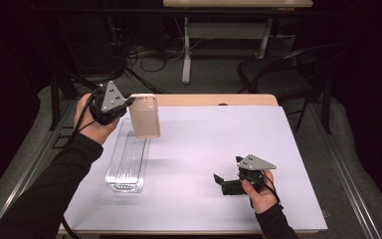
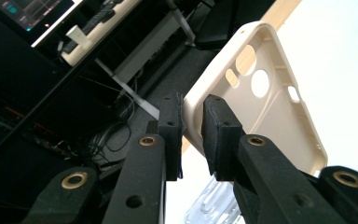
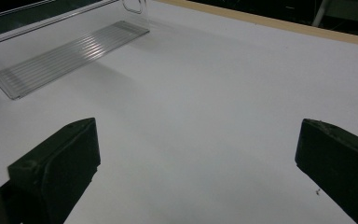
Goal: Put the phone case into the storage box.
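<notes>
A beige phone case (image 1: 144, 117) hangs in the air over the far end of a clear plastic tray (image 1: 128, 160). My left gripper (image 1: 124, 105) is shut on the case's edge at the table's far left. In the left gripper view the two pads (image 2: 171, 128) pinch the case's rim (image 2: 193, 116), and the case's inner side with its cut-outs (image 2: 256, 84) faces the camera. My right gripper (image 1: 223, 181) rests low on the white table surface at the near right, jaws wide apart with nothing between them. Its fingers (image 3: 56, 163) point toward the tray (image 3: 70, 53).
The white tabletop (image 1: 219, 144) has a wooden strip (image 1: 219, 99) along its far edge. Beyond the table stand a dark chair (image 1: 278, 74), a desk leg (image 1: 186, 50) and loose cables on the floor (image 1: 149, 59).
</notes>
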Motion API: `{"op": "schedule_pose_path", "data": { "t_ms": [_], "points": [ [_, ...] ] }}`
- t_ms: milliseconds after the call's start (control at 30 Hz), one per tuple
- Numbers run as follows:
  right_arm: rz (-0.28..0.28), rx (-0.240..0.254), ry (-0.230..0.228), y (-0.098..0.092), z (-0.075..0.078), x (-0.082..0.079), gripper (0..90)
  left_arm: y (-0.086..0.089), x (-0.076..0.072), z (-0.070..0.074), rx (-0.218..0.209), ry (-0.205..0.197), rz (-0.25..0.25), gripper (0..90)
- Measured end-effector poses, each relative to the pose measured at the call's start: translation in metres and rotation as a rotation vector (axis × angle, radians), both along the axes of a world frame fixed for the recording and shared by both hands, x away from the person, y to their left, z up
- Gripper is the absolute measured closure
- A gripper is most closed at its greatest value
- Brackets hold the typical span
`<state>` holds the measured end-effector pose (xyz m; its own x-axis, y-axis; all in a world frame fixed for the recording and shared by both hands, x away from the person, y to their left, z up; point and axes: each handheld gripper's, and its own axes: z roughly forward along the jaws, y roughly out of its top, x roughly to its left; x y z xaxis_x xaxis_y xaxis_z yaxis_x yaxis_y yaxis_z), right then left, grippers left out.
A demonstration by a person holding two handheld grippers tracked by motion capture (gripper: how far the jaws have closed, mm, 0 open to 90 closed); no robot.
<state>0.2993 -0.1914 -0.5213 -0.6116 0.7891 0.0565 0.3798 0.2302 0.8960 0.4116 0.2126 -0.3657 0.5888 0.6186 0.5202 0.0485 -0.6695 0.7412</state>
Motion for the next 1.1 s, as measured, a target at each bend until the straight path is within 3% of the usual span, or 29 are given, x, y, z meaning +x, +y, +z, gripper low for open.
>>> {"op": "schedule_pose_path", "data": {
  "t_ms": [467,867,1100],
  "points": [
    [-0.001,-0.005,0.001,0.0,-0.002,0.001,0.0,0.023,0.009,-0.005,0.009,-0.036,0.026,78.7],
    [-0.001,-0.009,-0.002,0.001,-0.003,0.001,0.0,0.033,0.014,-0.01,0.031,-0.092,0.053,78.7],
    [-0.004,-0.008,-0.004,0.0,-0.003,0.001,0.0,0.035,0.02,-0.017,0.043,-0.104,0.062,78.7]
  ]
}}
